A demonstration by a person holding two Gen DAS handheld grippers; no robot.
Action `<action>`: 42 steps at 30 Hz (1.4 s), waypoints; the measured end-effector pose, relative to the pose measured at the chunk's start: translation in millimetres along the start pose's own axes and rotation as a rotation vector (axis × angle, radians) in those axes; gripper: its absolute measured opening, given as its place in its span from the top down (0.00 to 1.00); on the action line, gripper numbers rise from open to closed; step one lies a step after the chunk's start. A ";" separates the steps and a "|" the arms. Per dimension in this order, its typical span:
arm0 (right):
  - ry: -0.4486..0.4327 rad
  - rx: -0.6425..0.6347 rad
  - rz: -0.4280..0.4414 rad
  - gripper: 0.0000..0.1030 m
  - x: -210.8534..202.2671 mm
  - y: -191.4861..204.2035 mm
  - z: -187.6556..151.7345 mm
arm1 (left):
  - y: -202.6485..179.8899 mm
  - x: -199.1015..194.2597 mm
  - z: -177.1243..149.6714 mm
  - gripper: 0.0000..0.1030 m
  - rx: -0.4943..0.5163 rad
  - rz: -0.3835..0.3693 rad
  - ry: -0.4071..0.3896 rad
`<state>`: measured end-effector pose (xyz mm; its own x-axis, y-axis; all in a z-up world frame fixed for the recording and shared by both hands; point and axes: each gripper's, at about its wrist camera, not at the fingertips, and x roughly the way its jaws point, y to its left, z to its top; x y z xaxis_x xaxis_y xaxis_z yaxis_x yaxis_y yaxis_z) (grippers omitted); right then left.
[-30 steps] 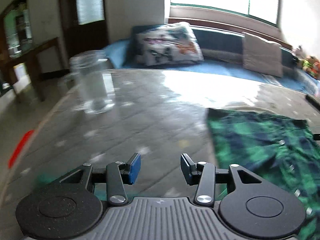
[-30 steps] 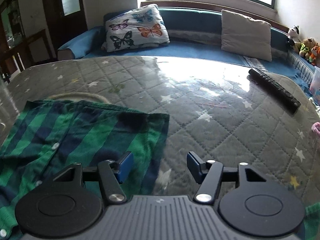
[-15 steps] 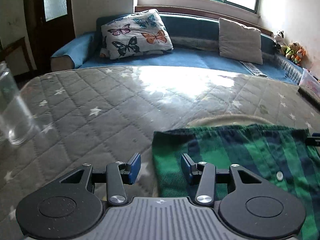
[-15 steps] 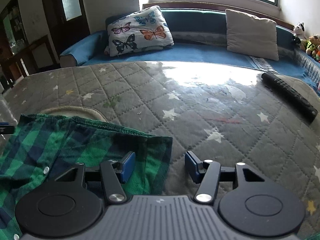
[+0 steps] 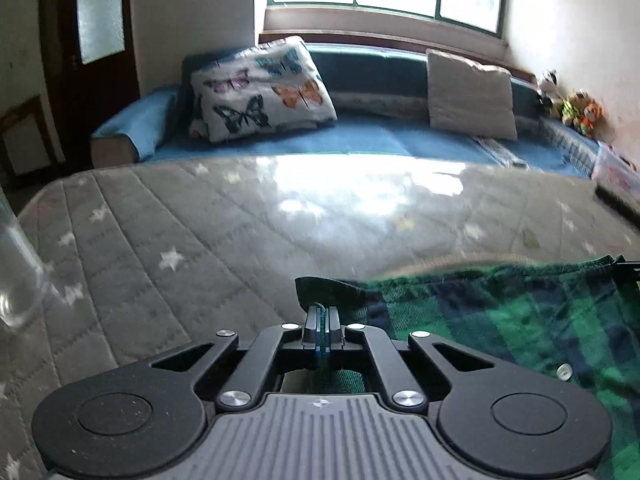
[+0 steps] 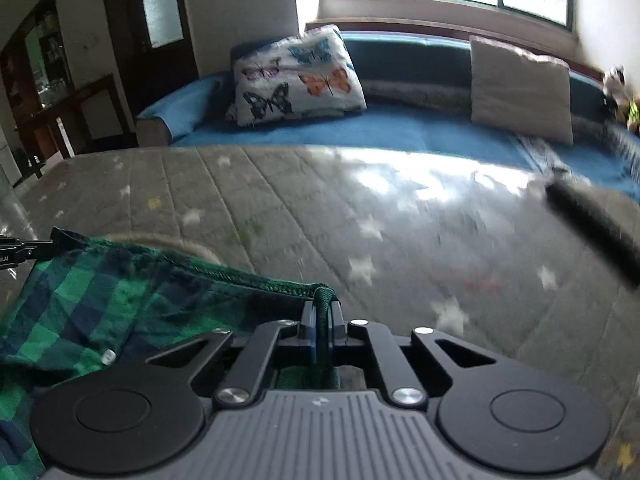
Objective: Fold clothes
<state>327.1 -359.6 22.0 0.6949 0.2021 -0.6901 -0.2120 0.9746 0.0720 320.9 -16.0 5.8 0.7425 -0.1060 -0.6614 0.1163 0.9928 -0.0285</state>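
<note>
Big quilted grey tabletop [image 5: 168, 240] w/ star print, glossy cover, sofa [image 6: 400, 136] behind under the window. On it a green-and-navy plaid shirt [image 5: 500, 320], buttons showing, lying mostly flat near the front edge, its far hem running across btwn the two grippers. Left gripper [image 5: 322, 322] is clamped tight on the hem's left corner, which sticks up slightly past the tips; right gripper [image 6: 321, 320] is likewise pinched on the right corner, fabric bunched btwn the pads. Both are held low, close to the surface, pointing fwd toward the sofa, roughly level w/ each other. So far as I can judge: both corners are gripped, no fold crease visible in the part I can see; rest of the shirt is out of view, so can't tell how many folds are in. A dark remote [image 6: 592, 224] lies off to the right, a clear glass [image 5: 16, 264] at far left.
</note>
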 end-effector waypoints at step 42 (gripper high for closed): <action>0.058 -0.897 0.475 0.60 -137.7 214.2 -119.6 | 27.4 -10.3 12.3 0.94 0.017 0.016 0.084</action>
<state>103.8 -190.2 46.3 0.3754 0.5211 -0.7665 -0.9114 0.3582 -0.2028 324.6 11.5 21.0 0.6867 -0.0846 -0.7220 0.1168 0.9931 -0.0053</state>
